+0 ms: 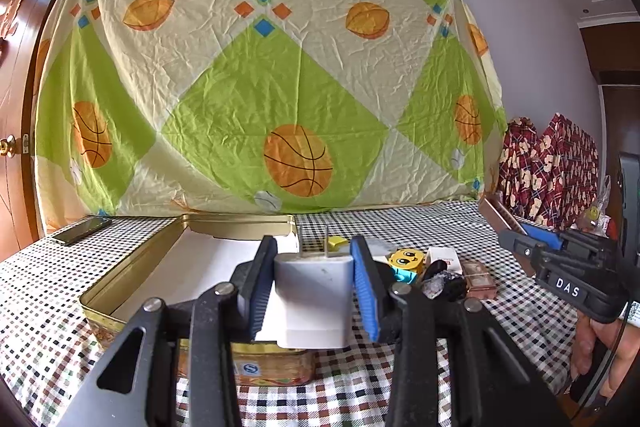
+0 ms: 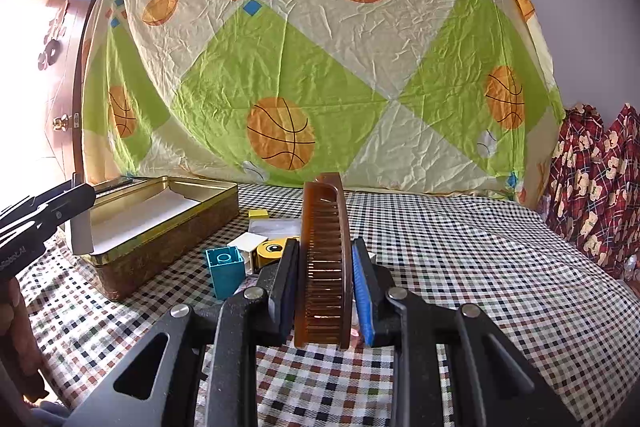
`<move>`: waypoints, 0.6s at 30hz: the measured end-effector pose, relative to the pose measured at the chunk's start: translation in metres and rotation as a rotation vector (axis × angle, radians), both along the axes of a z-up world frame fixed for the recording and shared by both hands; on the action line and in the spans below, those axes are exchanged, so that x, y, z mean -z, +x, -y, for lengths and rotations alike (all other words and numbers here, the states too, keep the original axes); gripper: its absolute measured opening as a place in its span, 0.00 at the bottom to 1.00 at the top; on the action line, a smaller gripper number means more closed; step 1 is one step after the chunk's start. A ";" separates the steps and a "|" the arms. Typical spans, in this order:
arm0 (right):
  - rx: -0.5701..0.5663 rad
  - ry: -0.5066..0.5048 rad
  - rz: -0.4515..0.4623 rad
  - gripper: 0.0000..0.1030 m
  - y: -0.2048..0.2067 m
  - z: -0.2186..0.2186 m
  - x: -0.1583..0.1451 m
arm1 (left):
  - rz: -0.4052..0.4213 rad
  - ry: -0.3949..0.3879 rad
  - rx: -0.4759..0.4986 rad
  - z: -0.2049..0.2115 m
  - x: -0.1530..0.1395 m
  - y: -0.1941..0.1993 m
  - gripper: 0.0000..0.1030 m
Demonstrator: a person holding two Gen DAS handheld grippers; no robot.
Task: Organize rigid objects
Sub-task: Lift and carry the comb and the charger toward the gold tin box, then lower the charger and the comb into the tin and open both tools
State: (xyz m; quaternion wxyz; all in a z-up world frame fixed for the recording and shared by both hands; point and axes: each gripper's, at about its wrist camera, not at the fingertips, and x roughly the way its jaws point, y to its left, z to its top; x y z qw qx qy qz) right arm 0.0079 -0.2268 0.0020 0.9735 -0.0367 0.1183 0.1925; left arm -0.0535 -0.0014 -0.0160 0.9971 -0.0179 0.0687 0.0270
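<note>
My left gripper (image 1: 314, 251) is shut on a white plug charger (image 1: 314, 301), prongs pointing away, held above the near right corner of an open gold tin box (image 1: 132, 267) lined with white. My right gripper (image 2: 325, 247) is shut on a brown comb (image 2: 324, 259), held upright above the checkered tablecloth. The box also shows in the right wrist view (image 2: 168, 227), at the left. A pile of small objects lies to the right of the box: a yellow cartoon-face block (image 1: 406, 261), a teal block (image 2: 225, 271), a white box (image 1: 444, 257), dark stones (image 1: 442, 281).
A black phone (image 1: 82, 230) lies at the table's far left. A basketball-print sheet (image 1: 260, 79) hangs behind the table. Red patterned cloth (image 2: 592, 183) sits at the right. A wooden door (image 1: 16, 67) stands at the left.
</note>
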 end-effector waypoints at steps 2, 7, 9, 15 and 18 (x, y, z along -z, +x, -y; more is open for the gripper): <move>-0.013 -0.009 0.002 0.27 -0.002 -0.008 0.000 | 0.001 -0.007 -0.005 -0.003 0.000 0.000 0.35; -0.046 -0.018 0.007 0.27 -0.005 -0.024 0.001 | 0.003 -0.019 -0.014 -0.011 0.001 -0.002 0.35; -0.057 -0.023 0.008 0.27 -0.007 -0.030 0.001 | 0.003 -0.023 -0.018 -0.014 0.001 -0.002 0.35; -0.091 -0.033 0.011 0.27 -0.011 -0.045 0.003 | 0.004 -0.034 -0.030 -0.023 0.000 -0.003 0.35; -0.107 -0.040 0.014 0.27 -0.013 -0.054 0.003 | 0.006 -0.037 -0.035 -0.026 0.000 -0.004 0.35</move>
